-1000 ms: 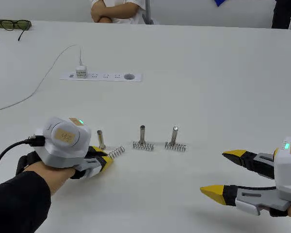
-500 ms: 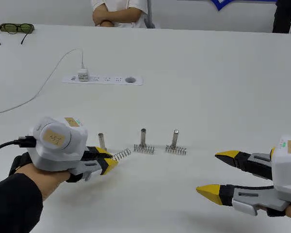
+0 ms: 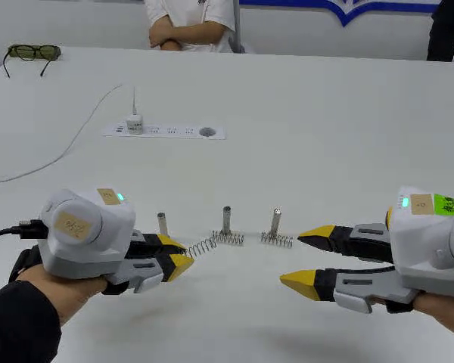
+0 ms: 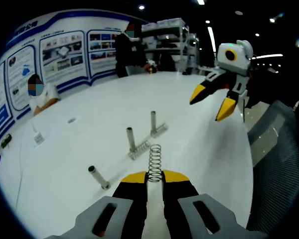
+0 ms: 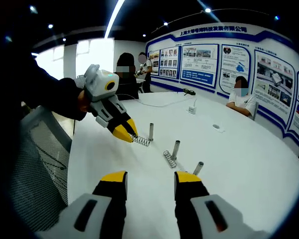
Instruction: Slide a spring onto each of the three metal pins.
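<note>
Steel spring [image 3: 202,246] is pinched by one end in the left gripper [image 3: 180,255]. It sticks straight out past the tips, low over the table [image 3: 325,113], aimed roughly at the middle pin [image 3: 227,218]. The pins stand upright though, so I reckon the coil needs tipping vertical before it'll drop on. Left pin [image 3: 163,224] sits just beside those tips, easily the nearest. Right gripper [image 3: 293,259] is spread wide and empty, near the right pin [image 3: 276,221]. A second spring [image 3: 231,238] and third spring [image 3: 277,240] lie flat at those two pins' bases.

Shiny metal pins [image 3: 227,217], bare wire spring [image 3: 200,246], smooth matt table [image 3: 325,151]
</note>
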Demonstrator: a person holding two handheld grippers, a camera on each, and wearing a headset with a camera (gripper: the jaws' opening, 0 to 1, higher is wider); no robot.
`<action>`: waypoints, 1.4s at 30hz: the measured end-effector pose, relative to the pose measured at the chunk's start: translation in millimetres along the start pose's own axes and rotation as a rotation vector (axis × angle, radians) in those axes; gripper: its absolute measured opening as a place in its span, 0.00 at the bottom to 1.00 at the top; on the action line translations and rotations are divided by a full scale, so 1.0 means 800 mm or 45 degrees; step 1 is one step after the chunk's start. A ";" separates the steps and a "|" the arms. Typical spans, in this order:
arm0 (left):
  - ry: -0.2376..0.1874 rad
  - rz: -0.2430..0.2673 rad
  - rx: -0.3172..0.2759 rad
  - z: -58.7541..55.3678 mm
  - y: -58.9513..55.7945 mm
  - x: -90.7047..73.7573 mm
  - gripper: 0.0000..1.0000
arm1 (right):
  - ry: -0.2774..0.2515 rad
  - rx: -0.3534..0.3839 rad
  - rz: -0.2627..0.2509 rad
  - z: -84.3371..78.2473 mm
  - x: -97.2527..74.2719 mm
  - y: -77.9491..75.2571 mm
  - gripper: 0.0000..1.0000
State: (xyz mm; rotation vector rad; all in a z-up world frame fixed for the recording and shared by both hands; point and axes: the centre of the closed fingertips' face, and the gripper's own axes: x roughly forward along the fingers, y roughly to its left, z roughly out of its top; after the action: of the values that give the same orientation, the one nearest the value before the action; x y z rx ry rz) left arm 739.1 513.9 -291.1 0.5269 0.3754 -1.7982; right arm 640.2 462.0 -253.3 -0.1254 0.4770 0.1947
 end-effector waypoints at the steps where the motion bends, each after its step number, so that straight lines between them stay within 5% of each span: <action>1: -0.010 -0.003 -0.002 0.002 -0.002 -0.001 0.10 | 0.002 -0.010 0.009 0.002 0.003 0.002 0.38; 8: -0.063 -0.037 0.011 0.018 -0.017 -0.010 0.10 | 0.000 -0.054 0.078 0.016 0.022 0.018 0.35; 24: -0.120 -0.273 0.171 0.029 -0.078 -0.021 0.10 | 0.005 -0.105 0.204 0.024 0.034 0.054 0.29; 42: -0.119 -0.376 0.232 0.027 -0.101 -0.024 0.10 | 0.028 -0.042 0.329 0.014 0.032 0.081 0.13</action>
State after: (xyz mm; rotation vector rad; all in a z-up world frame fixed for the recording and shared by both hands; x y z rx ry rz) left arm 662.5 541.4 -263.7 0.5326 0.2347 -2.1482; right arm 653.2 530.6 -260.3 -0.0976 0.5117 0.4547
